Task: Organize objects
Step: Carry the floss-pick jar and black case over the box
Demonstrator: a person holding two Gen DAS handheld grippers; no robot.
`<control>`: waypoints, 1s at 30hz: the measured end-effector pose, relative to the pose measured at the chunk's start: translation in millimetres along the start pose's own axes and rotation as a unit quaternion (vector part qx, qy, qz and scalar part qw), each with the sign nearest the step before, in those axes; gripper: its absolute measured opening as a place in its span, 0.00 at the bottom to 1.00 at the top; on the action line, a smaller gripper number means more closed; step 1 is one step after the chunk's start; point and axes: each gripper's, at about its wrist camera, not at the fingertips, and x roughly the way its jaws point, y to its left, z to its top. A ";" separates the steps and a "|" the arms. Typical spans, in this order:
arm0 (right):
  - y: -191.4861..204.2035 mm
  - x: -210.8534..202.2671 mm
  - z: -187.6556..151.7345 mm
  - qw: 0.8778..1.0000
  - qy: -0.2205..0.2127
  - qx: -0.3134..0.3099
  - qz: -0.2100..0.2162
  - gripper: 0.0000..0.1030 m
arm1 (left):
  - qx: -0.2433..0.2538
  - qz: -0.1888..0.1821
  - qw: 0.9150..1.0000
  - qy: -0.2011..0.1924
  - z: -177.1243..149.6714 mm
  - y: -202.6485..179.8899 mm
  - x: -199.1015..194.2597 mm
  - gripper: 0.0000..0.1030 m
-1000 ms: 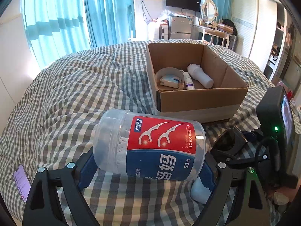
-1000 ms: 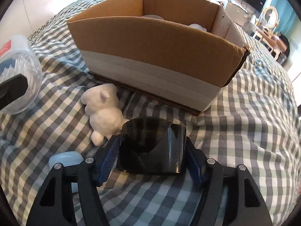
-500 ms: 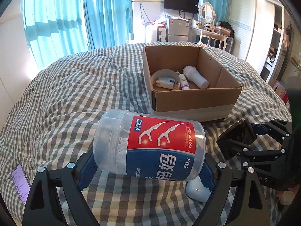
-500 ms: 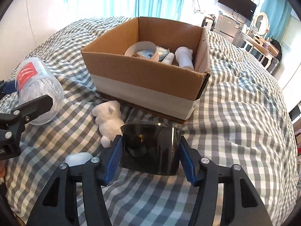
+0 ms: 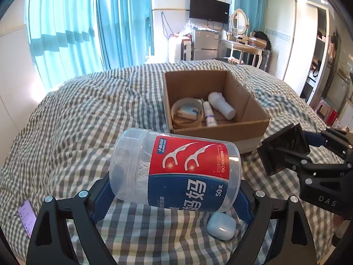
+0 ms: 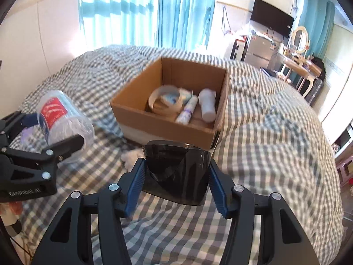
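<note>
My left gripper (image 5: 174,187) is shut on a clear floss-pick jar (image 5: 176,167) with a red and blue label, held on its side above the bed; the jar also shows in the right wrist view (image 6: 64,119). My right gripper (image 6: 176,176) is shut on a dark tinted plastic holder (image 6: 178,172), lifted above the bed in front of the cardboard box (image 6: 163,125). The holder also shows in the left wrist view (image 5: 284,148). The open box (image 5: 220,130) holds a tape roll (image 5: 187,112), a small tube (image 5: 209,116) and a white bottle (image 5: 221,105).
A pale blue earbud case (image 5: 221,226) lies on the checked bedspread (image 5: 77,121) under the jar. A white bear figure (image 6: 132,158) lies by the box, partly hidden. A phone (image 5: 27,217) lies at the bed's left edge. Curtains, a dresser and a fridge stand beyond.
Both grippers have risen with their loads. The box has dropped lower and farther in both views, and its inside now shows in the right wrist view. The bear is now mostly hidden behind the holder.
</note>
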 end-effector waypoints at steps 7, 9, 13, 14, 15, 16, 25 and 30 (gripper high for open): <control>-3.9 -26.4 33.6 0.999 -0.038 -0.005 -0.005 0.52 | 0.008 0.002 1.000 -0.027 33.4 -3.4 -15.2 0.89; -6.0 -32.2 45.2 0.999 -0.048 -0.005 -0.005 0.52 | 0.014 0.006 0.999 -0.036 46.5 -4.6 -17.9 0.89; -10.8 -38.0 67.4 0.998 -0.066 -0.005 -0.009 0.51 | 0.021 0.006 0.999 -0.048 71.2 -5.8 -15.5 0.89; -12.5 -37.9 72.1 0.998 -0.068 -0.003 -0.009 0.51 | 0.022 0.007 0.999 -0.049 76.9 -5.7 -12.8 0.89; -15.5 -35.2 80.0 0.998 -0.070 0.000 -0.008 0.51 | 0.022 0.007 0.998 -0.051 82.7 -5.6 -8.6 0.89; -17.7 -32.3 85.2 0.997 -0.071 0.002 -0.008 0.51 | 0.022 0.005 0.998 -0.050 88.9 -5.5 -3.5 0.89; -51.4 33.5 127.0 0.999 -0.042 0.019 0.001 0.51 | 0.039 -0.026 0.998 -0.034 117.9 -13.8 64.4 0.89; -70.5 86.1 137.0 1.000 -0.011 0.020 0.007 0.51 | 0.055 -0.040 0.997 -0.022 115.9 -26.4 101.9 0.89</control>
